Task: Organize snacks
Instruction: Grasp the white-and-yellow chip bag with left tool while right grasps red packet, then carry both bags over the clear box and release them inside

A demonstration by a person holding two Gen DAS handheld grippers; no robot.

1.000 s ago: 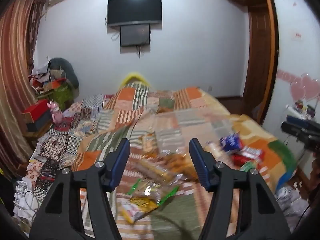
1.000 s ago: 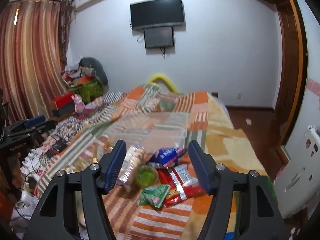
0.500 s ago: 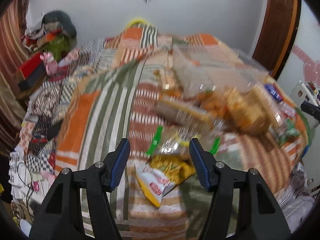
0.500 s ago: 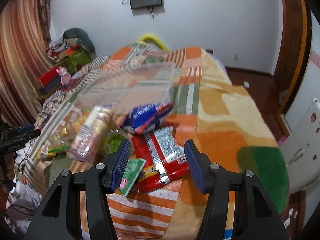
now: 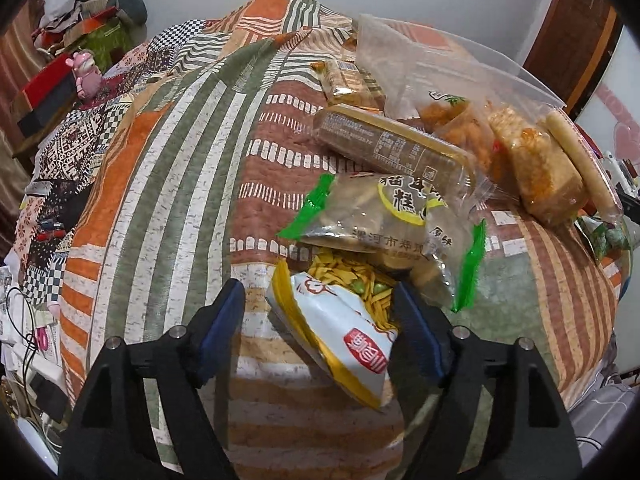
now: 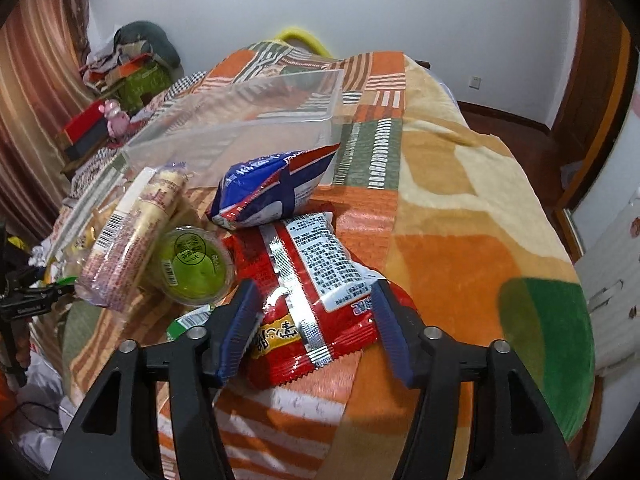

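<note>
Snack packs lie in a heap on a patchwork bed. In the left wrist view my left gripper (image 5: 318, 316) hangs low over a white and yellow snack bag (image 5: 340, 332). Its jaws are opening, with the bag between them and a gap at the left pad. Behind it lie a clear green-edged bag (image 5: 384, 220) and a long brown pack (image 5: 392, 148). In the right wrist view my right gripper (image 6: 314, 320) straddles a red packet (image 6: 316, 292), its jaws opening. A blue bag (image 6: 272, 188), a green cup (image 6: 192, 268) and a biscuit roll (image 6: 128, 236) lie beyond.
A clear plastic bin (image 6: 256, 120) sits on the quilt (image 5: 160, 184) behind the snacks. A pink toy (image 5: 86, 74) and a red box (image 5: 44, 88) stand left of the bed. Cables and clutter lie on the floor at the left; a wooden door (image 6: 592, 60) is on the right.
Both grippers have sunk and tipped down toward the bed, so the snacks fill the views and the wall screen has slid up. Both pairs of jaws stand wider than half a second ago.
</note>
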